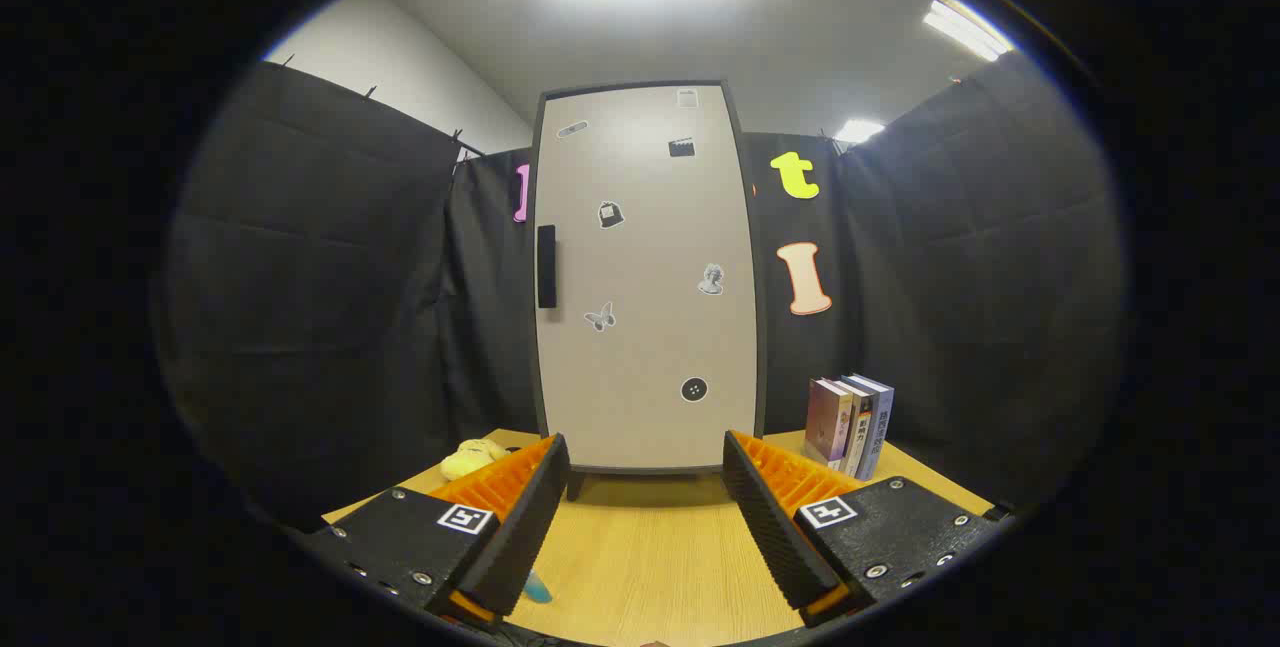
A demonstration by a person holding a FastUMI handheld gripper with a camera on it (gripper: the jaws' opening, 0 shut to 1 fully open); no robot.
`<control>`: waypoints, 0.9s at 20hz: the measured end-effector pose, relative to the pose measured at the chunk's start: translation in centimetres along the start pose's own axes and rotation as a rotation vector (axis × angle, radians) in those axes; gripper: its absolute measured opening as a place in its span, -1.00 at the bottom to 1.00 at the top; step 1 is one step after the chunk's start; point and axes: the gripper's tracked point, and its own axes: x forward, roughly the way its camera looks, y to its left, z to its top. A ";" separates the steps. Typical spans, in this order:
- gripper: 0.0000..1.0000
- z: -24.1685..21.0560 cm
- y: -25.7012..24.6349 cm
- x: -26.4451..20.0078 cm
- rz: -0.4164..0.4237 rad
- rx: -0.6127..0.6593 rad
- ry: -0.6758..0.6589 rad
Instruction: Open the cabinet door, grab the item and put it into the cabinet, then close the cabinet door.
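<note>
Soft yellow plush toy (473,458) lies on the light wood-grain tabletop (650,547) at approx 10 o'clock from the gripper (646,457), just past its left finger (520,512), partly hidden behind it & near the cabinet's lower left corner. Small pale-blue thing (538,587) pokes out under that finger on the table; can't tell what it is.

Gripper's jaws spread wide, holding nothing, bare wood between them.

At 12 o'clock, dead ahead beyond the fingertips: tall beige cabinet w/ dark frame (645,277), standing upright on the table. Door closed. Black vertical handle (546,267) on the door's left edge, approx mid-height. Several small stickers (611,215) scattered over the door.

At approx 2 o'clock, beyond the right finger (775,512): short row of upright books (850,424) on the table, just right of the cabinet's base.
</note>
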 end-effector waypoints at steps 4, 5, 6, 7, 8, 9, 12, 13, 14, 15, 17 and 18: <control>0.91 -0.2 -0.1 -0.1 -0.007 0.007 0.001; 0.90 -0.2 -0.1 -0.1 -0.008 0.008 0.003; 0.91 -0.3 -0.1 -0.1 -0.009 0.009 0.006; 0.91 -0.4 -0.1 -0.1 -0.010 0.010 0.008; 0.91 -0.4 -0.1 -0.1 -0.012 0.011 0.007; 0.91 -0.3 -0.3 0.0 -0.016 0.013 0.008; 0.91 -0.4 -0.5 -0.1 -0.020 0.018 0.007; 0.91 -0.3 -0.6 -0.1 -0.020 0.018 0.007; 0.90 -0.4 -0.7 -0.1 -0.022 0.017 0.006; 0.91 -0.3 -0.8 0.0 -0.022 0.018 0.006; 0.90 -0.2 -1.1 -0.1 -0.025 0.020 0.004; 0.91 -0.2 -1.2 0.0 -0.026 0.022 0.004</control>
